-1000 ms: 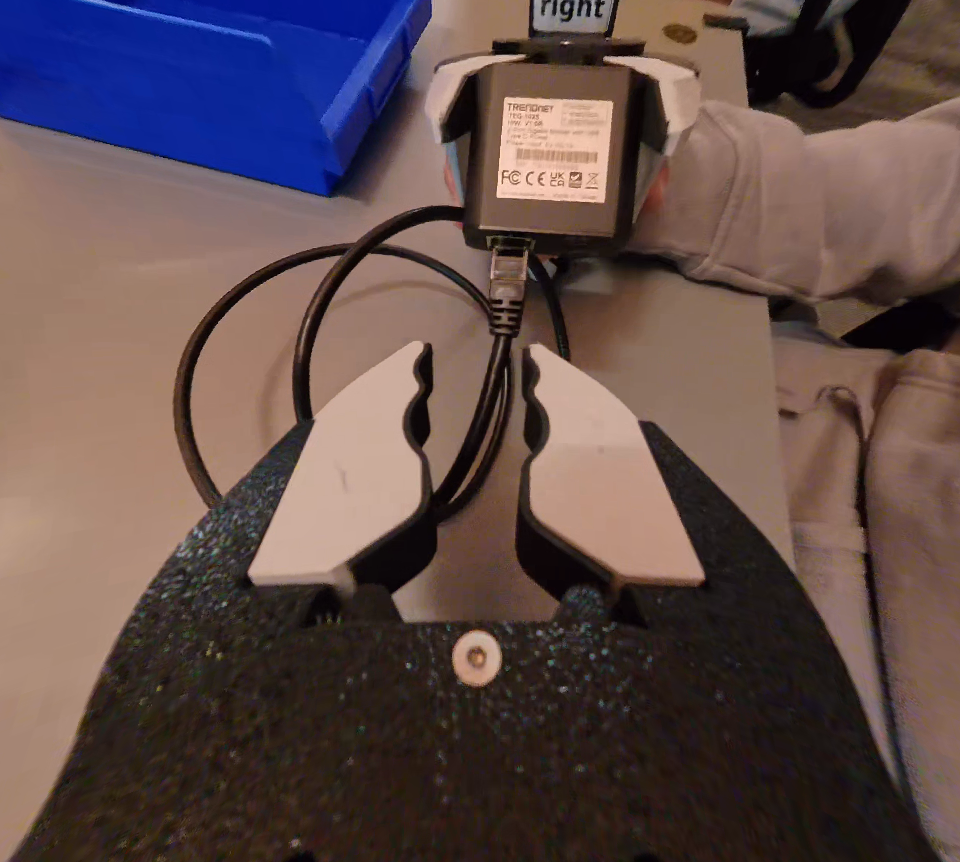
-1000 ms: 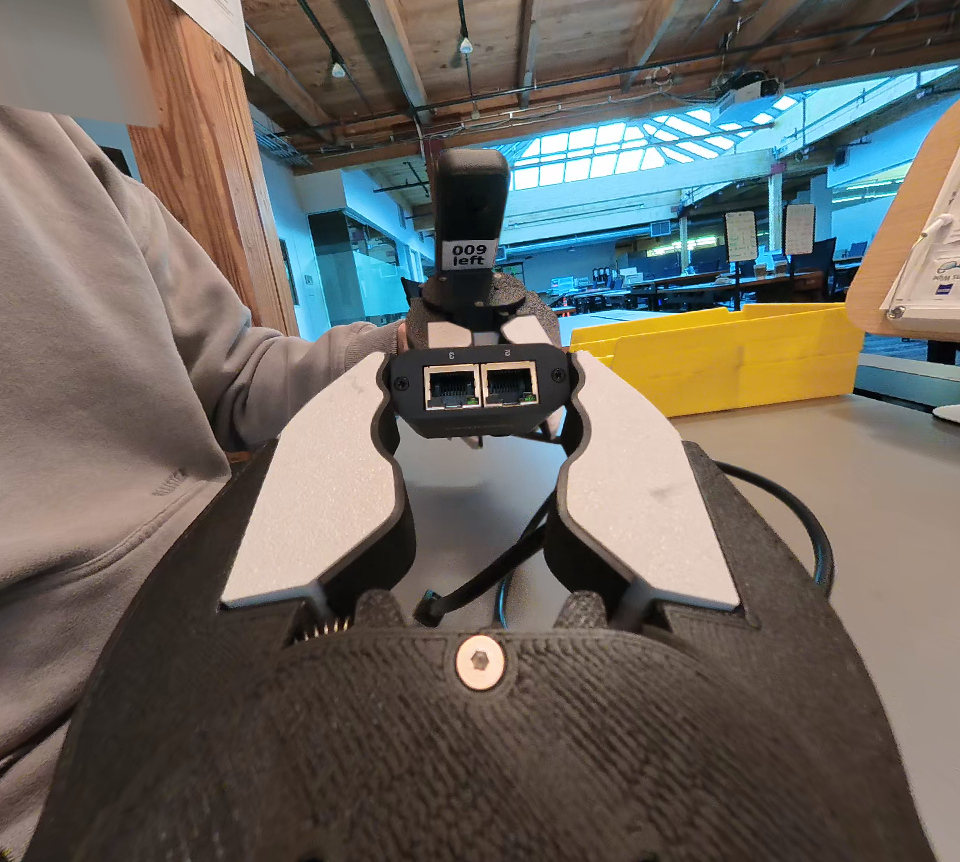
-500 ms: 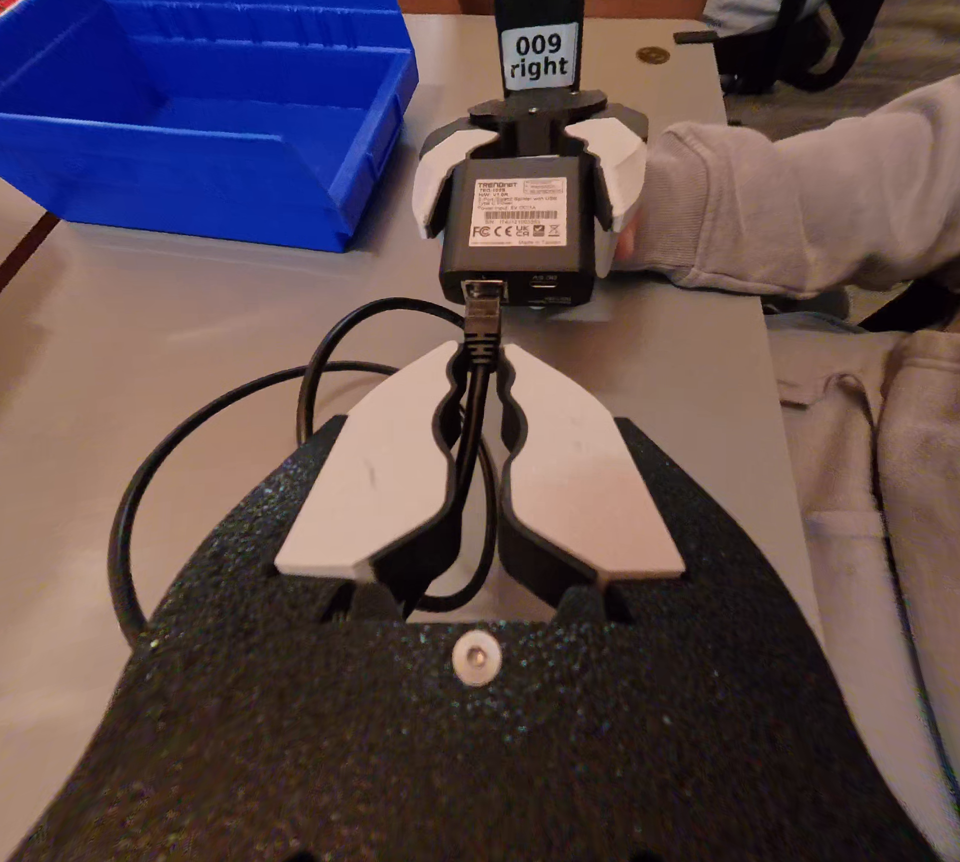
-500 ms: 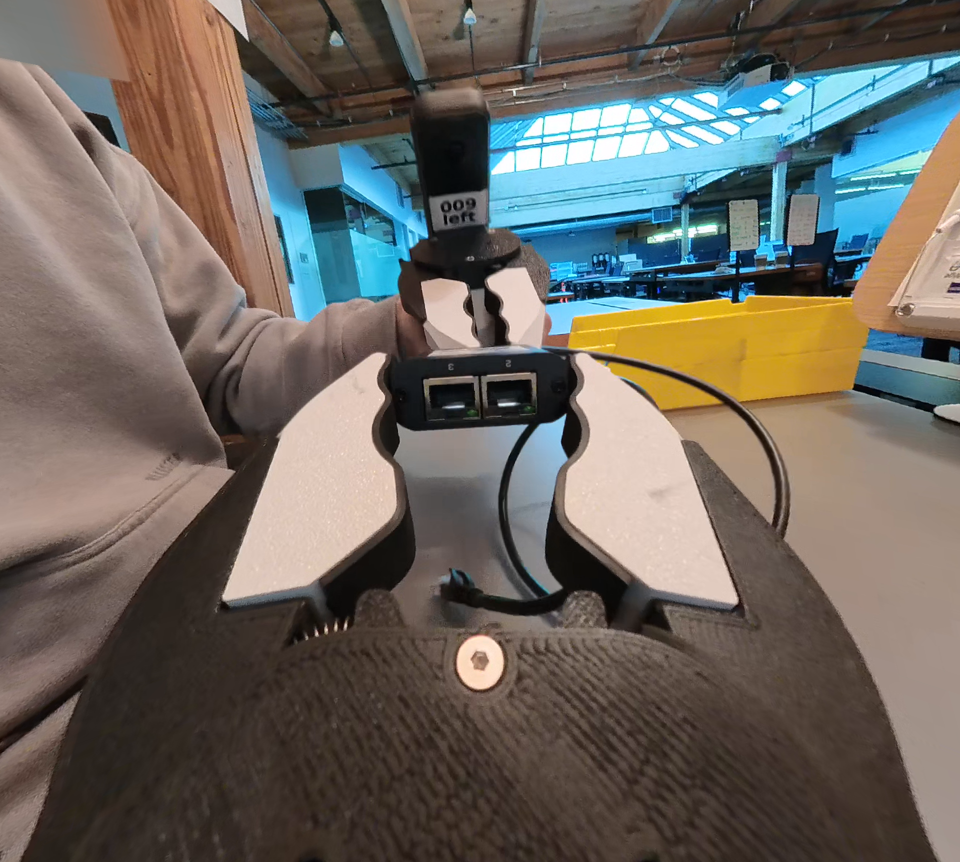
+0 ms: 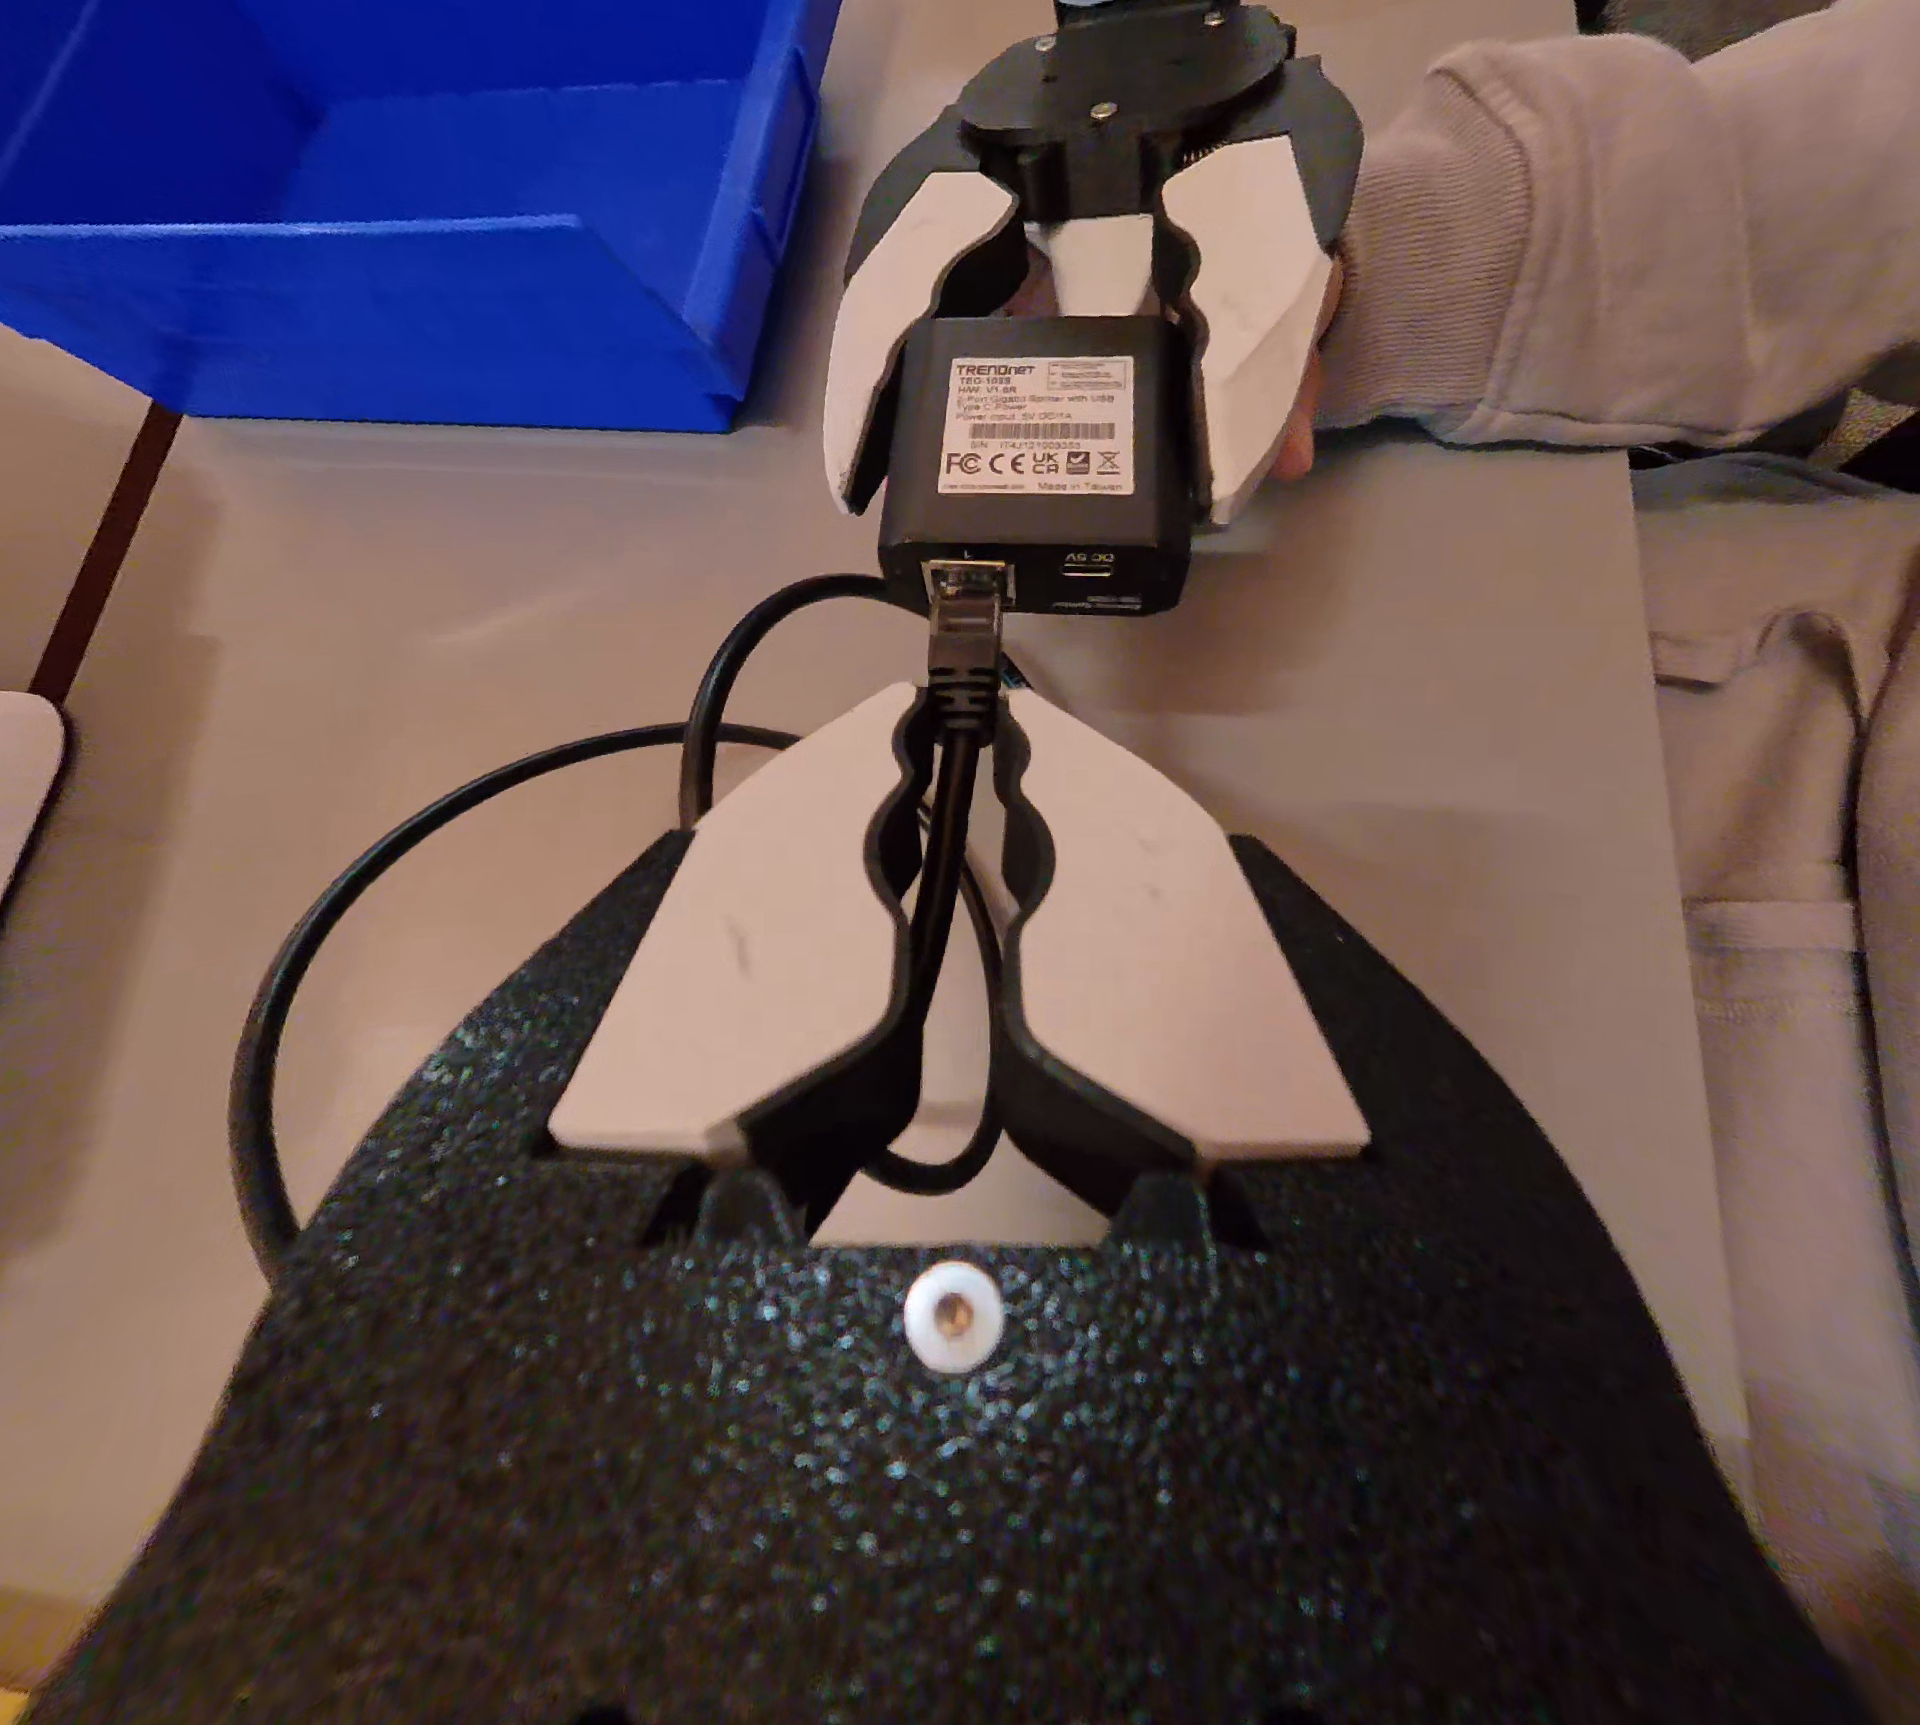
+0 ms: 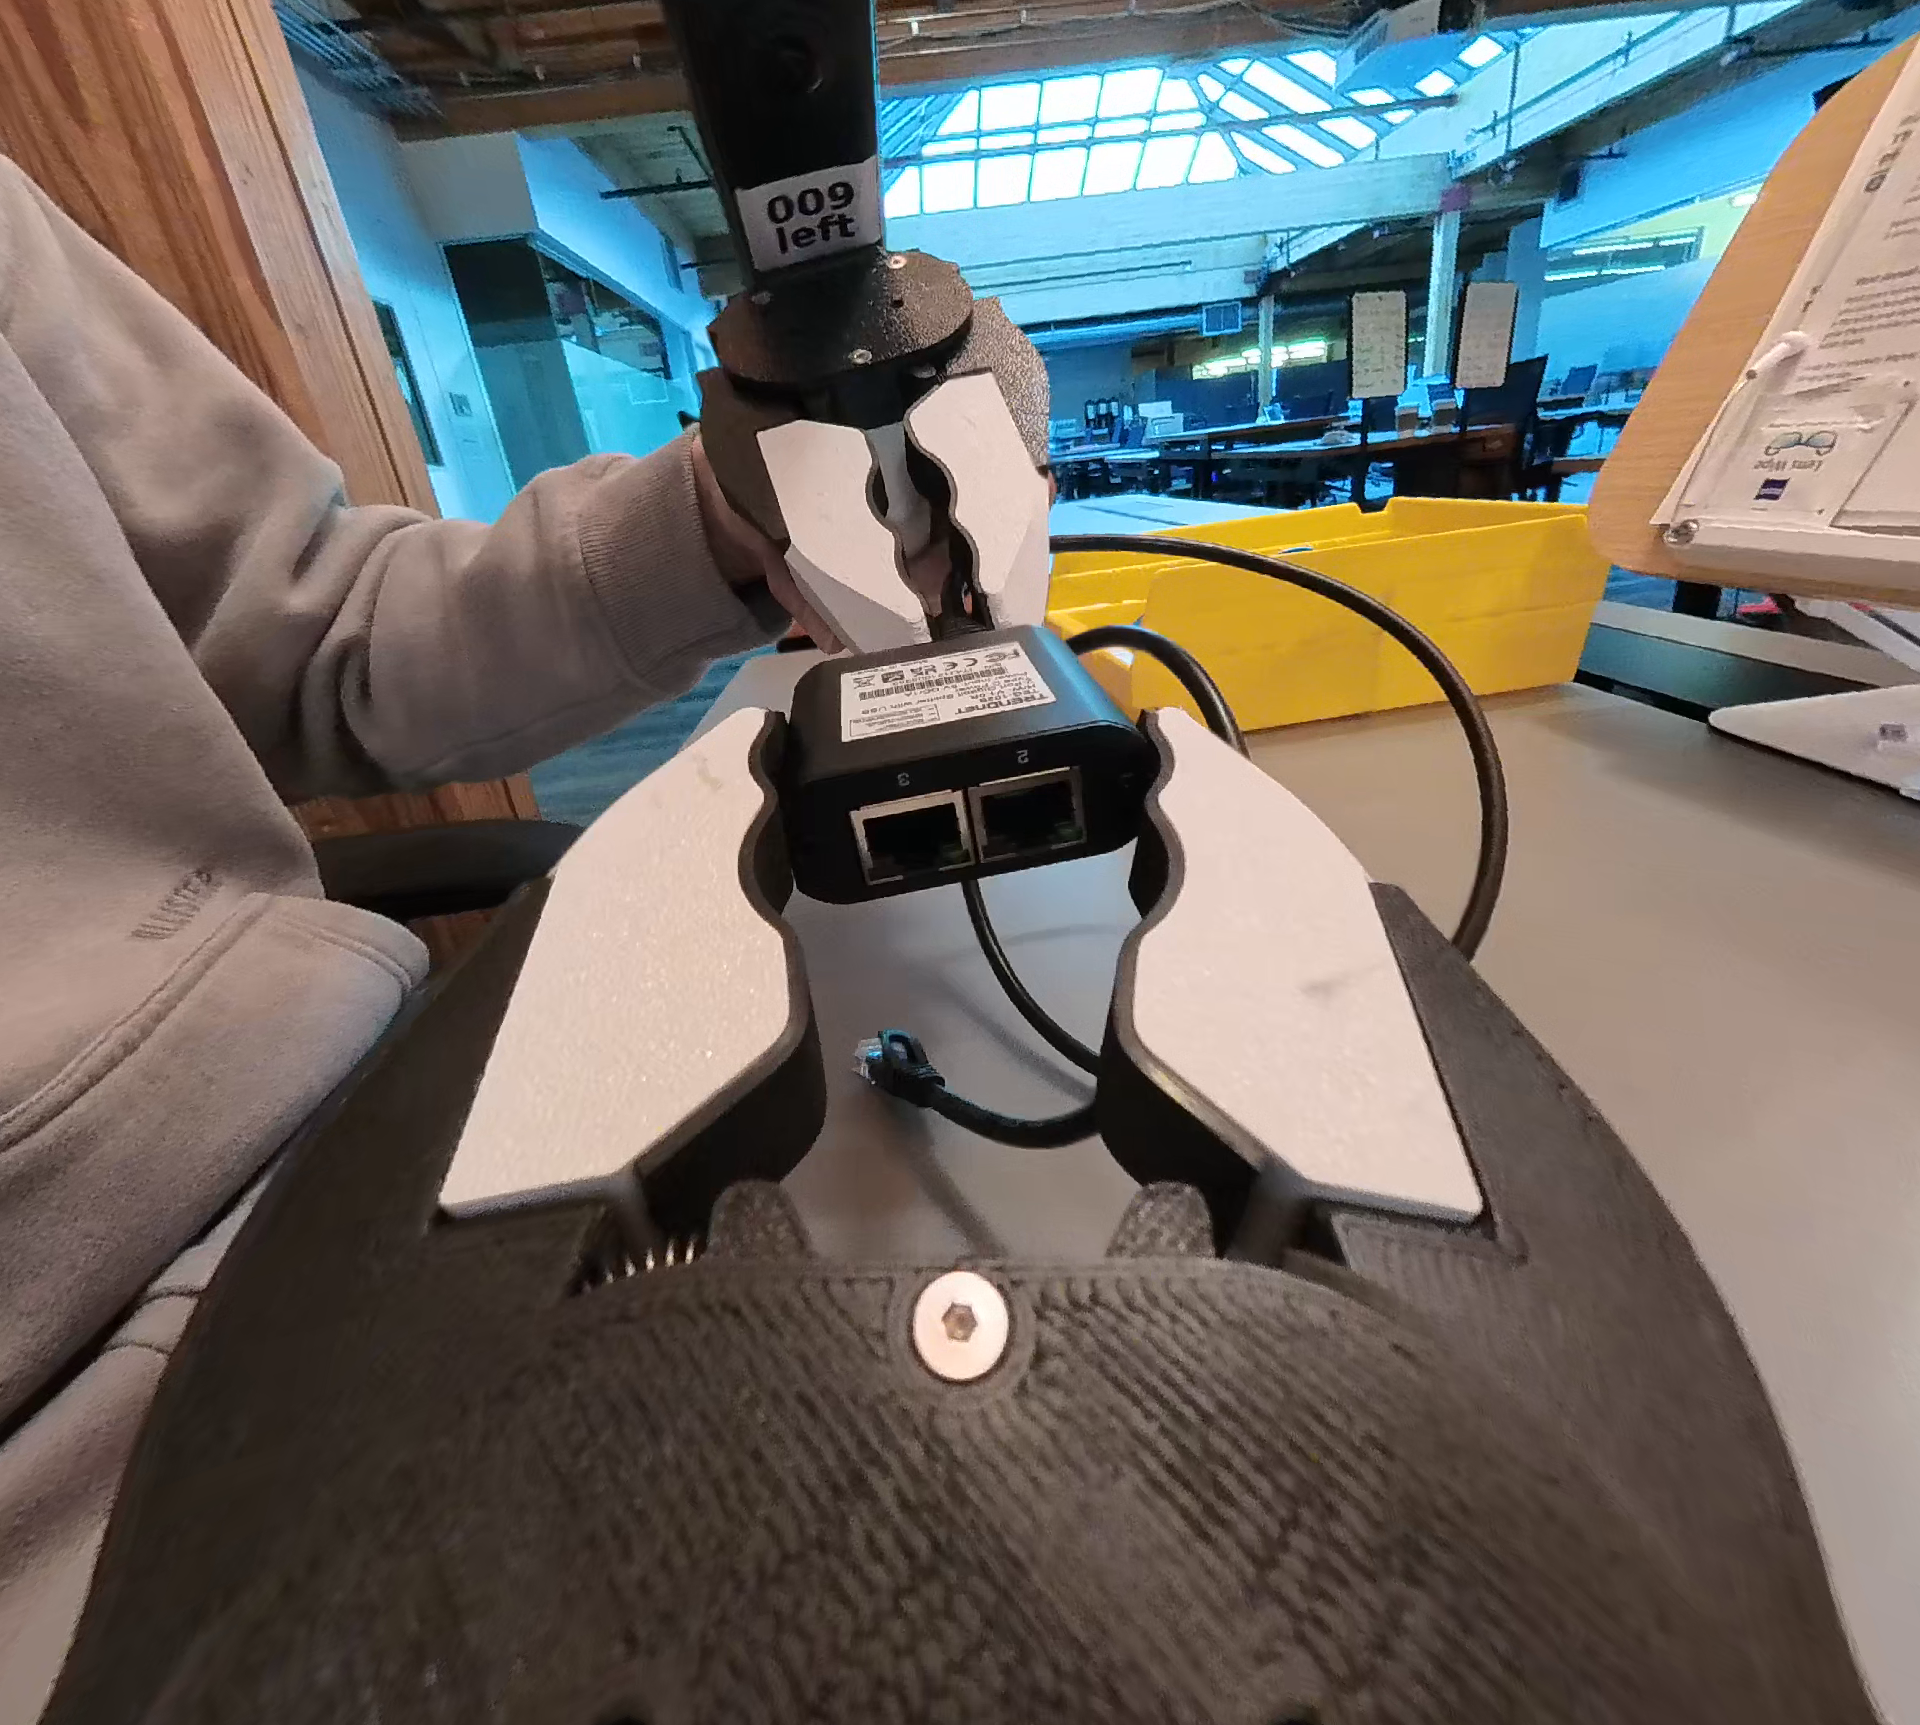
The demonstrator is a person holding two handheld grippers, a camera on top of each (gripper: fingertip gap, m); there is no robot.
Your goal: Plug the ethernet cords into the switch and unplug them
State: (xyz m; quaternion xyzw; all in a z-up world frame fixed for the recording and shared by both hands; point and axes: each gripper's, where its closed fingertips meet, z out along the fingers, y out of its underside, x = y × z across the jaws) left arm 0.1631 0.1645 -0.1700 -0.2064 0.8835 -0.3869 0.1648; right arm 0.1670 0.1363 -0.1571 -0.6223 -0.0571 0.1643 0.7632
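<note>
While the right gripper (image 6: 961,745) clamps the black switch (image 5: 1034,454) by its two side walls, fingers (image 6: 665,948) pressed flat against the housing, the unit sits lifted off the grey table (image 5: 468,615) with its white label side facing up. Left gripper (image 5: 961,704) is closed on an ethernet cord (image 5: 961,647) just behind the plug boot, jaws pinched tight around the cable. The plug's clear tip sits at the mouth of the left-hand port on the switch face toward the left gripper; whether it is fully seated cannot be told. A smaller slot port lies beside it on the same face. On the opposite face of the switch, seen from the right wrist, two ethernet ports (image 6: 966,828) stand side by side, both vacant. The cord loops away from the switch in a wide black arc (image 5: 312,927) over the table, and its far end, a loose plug (image 6: 896,1057), lies on the table below the switch, between the right gripper's fingers. A blue bin (image 5: 395,117) sits well to one side of the switch; a yellow bin (image 6: 1351,605) stands beyond it, behind the left gripper. Grey sleeves (image 6: 364,595) of the person reach toward the switch from both sides.
</note>
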